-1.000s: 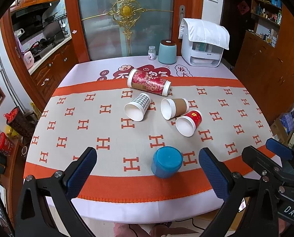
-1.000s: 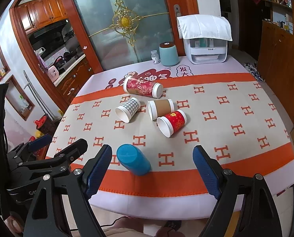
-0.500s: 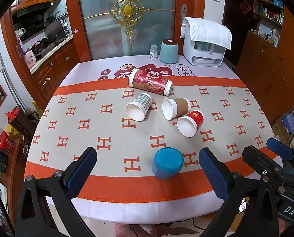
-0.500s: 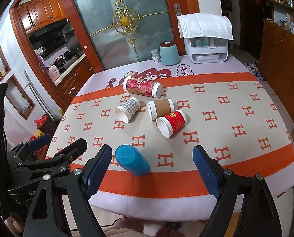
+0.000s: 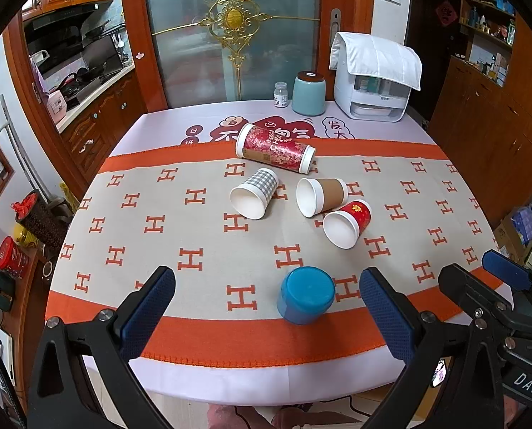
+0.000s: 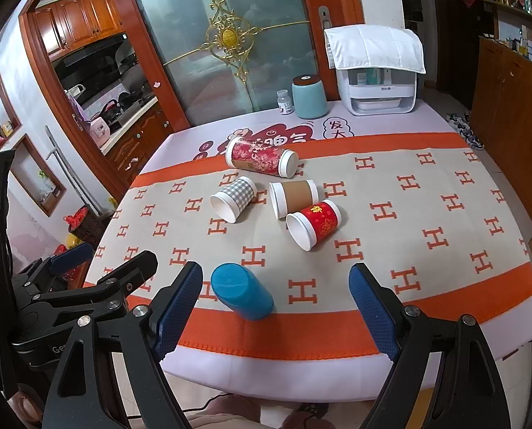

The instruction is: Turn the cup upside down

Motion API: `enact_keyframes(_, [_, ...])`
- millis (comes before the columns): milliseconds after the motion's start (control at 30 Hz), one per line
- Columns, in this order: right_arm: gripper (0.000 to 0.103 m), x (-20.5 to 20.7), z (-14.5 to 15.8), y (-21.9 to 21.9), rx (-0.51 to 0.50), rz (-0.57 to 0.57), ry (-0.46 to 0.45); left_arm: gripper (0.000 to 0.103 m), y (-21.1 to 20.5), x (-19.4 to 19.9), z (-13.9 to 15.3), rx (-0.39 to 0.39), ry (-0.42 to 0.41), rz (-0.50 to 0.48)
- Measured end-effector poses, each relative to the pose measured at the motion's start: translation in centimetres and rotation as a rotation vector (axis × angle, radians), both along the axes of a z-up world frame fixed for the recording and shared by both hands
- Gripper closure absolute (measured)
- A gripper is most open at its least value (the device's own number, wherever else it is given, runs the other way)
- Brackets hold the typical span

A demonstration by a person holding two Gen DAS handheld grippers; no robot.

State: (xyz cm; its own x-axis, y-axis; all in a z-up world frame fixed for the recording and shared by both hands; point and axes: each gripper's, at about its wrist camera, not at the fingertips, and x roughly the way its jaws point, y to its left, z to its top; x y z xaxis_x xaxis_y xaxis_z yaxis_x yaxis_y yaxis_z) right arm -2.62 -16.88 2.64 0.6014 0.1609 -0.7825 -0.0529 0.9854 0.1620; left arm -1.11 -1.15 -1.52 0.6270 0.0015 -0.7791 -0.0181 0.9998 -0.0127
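Note:
A blue cup (image 5: 305, 295) stands upside down near the table's front edge; it also shows in the right wrist view (image 6: 242, 296). Three paper cups lie on their sides mid-table: a grey checked cup (image 5: 254, 193), a brown cup (image 5: 321, 196) and a red cup (image 5: 347, 223). A tall red patterned tumbler (image 5: 275, 147) lies behind them. My left gripper (image 5: 266, 309) is open and empty, held above the front edge. My right gripper (image 6: 276, 309) is open and empty, the blue cup between its fingers in view but farther out.
At the table's back stand a teal canister (image 5: 309, 93), a small white bottle (image 5: 281, 94) and a white appliance (image 5: 375, 80) under a white cloth. A glass door is behind. Wooden cabinets (image 5: 494, 121) stand on the right, and a kitchen opening is on the left.
Both views have shifted very slightly; the grippers stay open and the cups have not moved.

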Motion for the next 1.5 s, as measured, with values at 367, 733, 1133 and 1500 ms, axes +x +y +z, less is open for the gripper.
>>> enact_keyframes(367, [0.018, 0.0, 0.0, -0.1, 0.002, 0.000, 0.002, 0.001, 0.0, 0.1, -0.1, 0.001, 0.003, 0.002])
enact_keyframes(733, [0.018, 0.1, -0.1, -0.1, 0.003, 0.001, 0.003, 0.001, 0.0, 0.0, -0.2, 0.002, 0.006, 0.003])
enact_keyframes(1133, [0.018, -0.3, -0.8, 0.4, 0.006, 0.001, 0.008, 0.001, 0.3, -0.2, -0.5, 0.002, 0.010, 0.002])
enact_keyframes(1500, [0.018, -0.5, -1.2, 0.7, 0.007, 0.003, 0.013, 0.001, 0.4, -0.2, -0.9, 0.003, 0.014, 0.001])
